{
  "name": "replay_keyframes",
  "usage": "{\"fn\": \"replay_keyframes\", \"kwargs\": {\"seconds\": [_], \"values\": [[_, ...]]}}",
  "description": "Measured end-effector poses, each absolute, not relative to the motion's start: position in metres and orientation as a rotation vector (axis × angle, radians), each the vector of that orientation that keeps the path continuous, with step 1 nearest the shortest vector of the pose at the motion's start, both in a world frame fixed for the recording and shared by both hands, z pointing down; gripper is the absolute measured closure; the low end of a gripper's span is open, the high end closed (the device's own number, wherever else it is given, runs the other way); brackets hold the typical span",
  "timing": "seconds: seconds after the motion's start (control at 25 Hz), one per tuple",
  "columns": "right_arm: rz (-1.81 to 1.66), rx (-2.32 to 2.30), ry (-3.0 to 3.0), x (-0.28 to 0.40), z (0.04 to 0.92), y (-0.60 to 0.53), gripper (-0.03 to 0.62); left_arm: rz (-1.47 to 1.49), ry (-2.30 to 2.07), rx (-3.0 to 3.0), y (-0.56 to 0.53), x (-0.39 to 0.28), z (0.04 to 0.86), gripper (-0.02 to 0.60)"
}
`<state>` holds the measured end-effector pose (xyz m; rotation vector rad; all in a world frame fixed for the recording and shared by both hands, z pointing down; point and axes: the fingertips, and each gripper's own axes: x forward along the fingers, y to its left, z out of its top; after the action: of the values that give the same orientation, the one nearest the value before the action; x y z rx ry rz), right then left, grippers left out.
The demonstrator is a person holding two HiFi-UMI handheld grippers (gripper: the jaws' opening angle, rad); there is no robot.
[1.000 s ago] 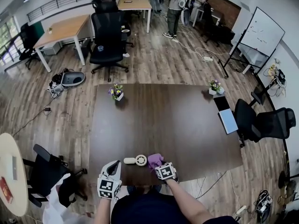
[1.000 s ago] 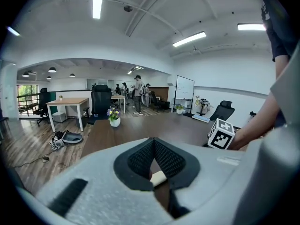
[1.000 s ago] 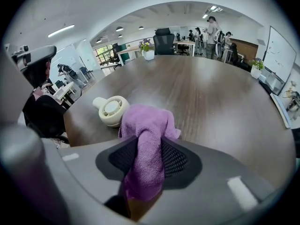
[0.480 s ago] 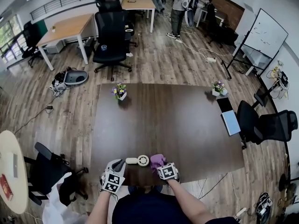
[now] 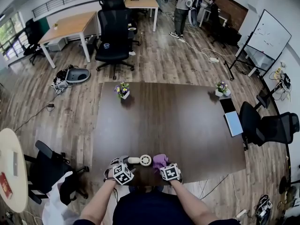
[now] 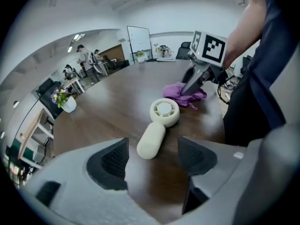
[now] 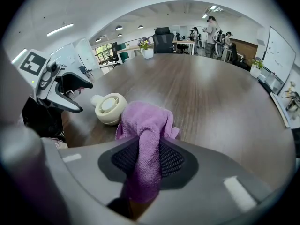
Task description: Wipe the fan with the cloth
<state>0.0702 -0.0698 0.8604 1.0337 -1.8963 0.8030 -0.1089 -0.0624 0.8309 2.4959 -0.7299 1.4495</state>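
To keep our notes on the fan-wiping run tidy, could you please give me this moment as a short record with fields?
surface: dark wooden table
target: cream handheld fan, lying flat near the person's edge, untouched
tool: purple cloth, bunched close beside the fan's round head
left gripper: jaws have just been opening; apart, fan handle just ahead, nothing gripped
right gripper: jaws have just been closing; clamped on the cloth
wiping: not yet begun

Cream fan (image 6: 163,112) — purple cloth (image 7: 145,125).
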Motion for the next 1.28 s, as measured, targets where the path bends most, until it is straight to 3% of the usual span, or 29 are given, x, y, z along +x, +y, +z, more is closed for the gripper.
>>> {"fn": "replay_keyframes", "kwargs": {"seconds": [0.16, 0.44, 0.52, 0.84, 1.16, 1.2, 1.28], "values": [[0.805, 1.041, -1.897, 0.07, 0.863, -0.069, 0.473, 1.589, -0.591, 2.494, -0.069, -0.107, 0.856, 0.265], [0.792, 1.051, -1.902, 0.07, 0.86, -0.068, 0.474, 1.602, -0.525, 2.426, -0.07, -0.111, 0.87, 0.339], [0.793, 1.049, -1.902, 0.071, 0.86, -0.068, 0.474, 1.601, -0.544, 2.426, -0.069, -0.111, 0.872, 0.388], [0.776, 1.055, -1.908, 0.072, 0.861, -0.067, 0.47, 1.58, -0.653, 2.413, -0.065, -0.113, 0.877, 0.397], [0.746, 1.049, -1.919, 0.074, 0.854, -0.062, 0.368, 1.558, -0.674, 2.402, -0.062, -0.114, 0.875, 0.397], [0.739, 1.055, -1.914, 0.076, 0.853, -0.061, 0.374, 1.558, -0.68, 2.4, -0.063, -0.115, 0.876, 0.397], [0.723, 1.079, -1.905, 0.08, 0.85, -0.06, 0.467, 1.562, -0.698, 2.4, -0.063, -0.117, 0.877, 0.397]]}}
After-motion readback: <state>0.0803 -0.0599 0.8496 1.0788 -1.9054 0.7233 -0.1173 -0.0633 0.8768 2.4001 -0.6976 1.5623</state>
